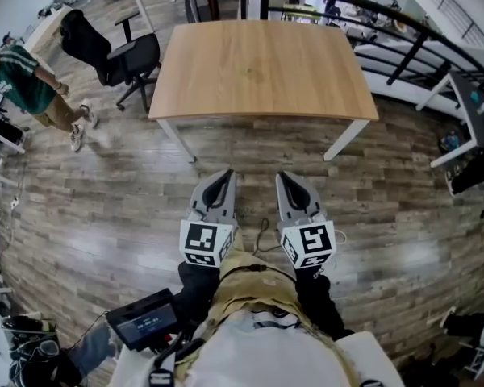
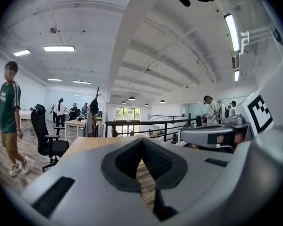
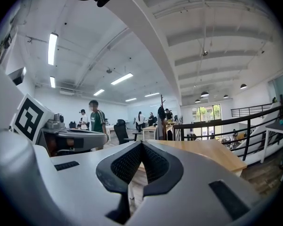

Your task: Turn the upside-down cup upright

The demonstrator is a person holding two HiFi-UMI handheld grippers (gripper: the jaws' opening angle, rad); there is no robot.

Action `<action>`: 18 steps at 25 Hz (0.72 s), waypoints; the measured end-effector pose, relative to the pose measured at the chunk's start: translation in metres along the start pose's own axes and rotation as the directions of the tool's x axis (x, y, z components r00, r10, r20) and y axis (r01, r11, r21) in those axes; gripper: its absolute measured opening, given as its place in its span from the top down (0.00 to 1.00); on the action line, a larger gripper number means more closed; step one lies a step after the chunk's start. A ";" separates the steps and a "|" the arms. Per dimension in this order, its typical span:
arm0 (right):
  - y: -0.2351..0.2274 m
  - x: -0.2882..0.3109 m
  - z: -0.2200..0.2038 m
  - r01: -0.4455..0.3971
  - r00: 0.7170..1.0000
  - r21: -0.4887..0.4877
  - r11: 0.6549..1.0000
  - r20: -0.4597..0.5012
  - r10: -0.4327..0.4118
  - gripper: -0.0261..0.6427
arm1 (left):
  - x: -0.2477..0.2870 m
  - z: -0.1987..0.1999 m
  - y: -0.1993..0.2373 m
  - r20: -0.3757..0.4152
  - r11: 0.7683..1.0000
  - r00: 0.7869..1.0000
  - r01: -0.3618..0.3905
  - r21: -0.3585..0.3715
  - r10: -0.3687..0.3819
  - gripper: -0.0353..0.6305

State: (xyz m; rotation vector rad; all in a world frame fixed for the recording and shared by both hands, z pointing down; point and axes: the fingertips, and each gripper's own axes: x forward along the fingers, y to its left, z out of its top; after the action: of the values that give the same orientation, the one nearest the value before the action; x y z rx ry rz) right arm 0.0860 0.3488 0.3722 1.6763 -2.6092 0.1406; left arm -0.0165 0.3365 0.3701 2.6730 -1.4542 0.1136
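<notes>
No cup shows in any view. The bare wooden table (image 1: 262,67) stands ahead of me with nothing on its top. My left gripper (image 1: 224,173) and right gripper (image 1: 285,176) hang side by side over the plank floor, short of the table's near edge and pointing toward it. In the left gripper view the left gripper (image 2: 142,141) has its tips together with nothing between them. The right gripper (image 3: 141,144) looks the same in its own view: tips together, nothing held. Each gripper view also catches the other gripper alongside.
A black office chair (image 1: 117,51) stands at the table's left corner. A person in a green shirt (image 1: 28,83) walks at the far left. A black railing (image 1: 371,14) curves behind the table, and a white desk (image 1: 468,111) sits at the right.
</notes>
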 end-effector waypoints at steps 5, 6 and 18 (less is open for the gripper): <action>-0.026 0.052 -0.020 0.020 1.000 -0.014 1.000 -0.019 -0.020 0.93 | 0.054 -0.016 0.038 -0.016 1.000 1.000 0.007 0.009 -0.007 0.95; -0.034 0.067 -0.022 0.029 0.999 -0.012 1.000 -0.021 -0.029 0.93 | 0.069 -0.017 0.049 -0.018 1.000 1.000 0.009 0.001 -0.009 0.95; -0.134 0.324 0.024 0.023 0.999 -0.010 1.000 -0.022 -0.023 0.93 | 0.294 0.013 0.206 -0.082 0.997 0.995 0.058 -0.046 -0.062 0.95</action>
State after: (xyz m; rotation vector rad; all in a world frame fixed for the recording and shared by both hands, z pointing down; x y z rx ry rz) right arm 0.0731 -0.0019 0.3814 1.6917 -2.5694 0.1453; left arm -0.0297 -0.0210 0.3998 2.6403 -1.3357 0.1846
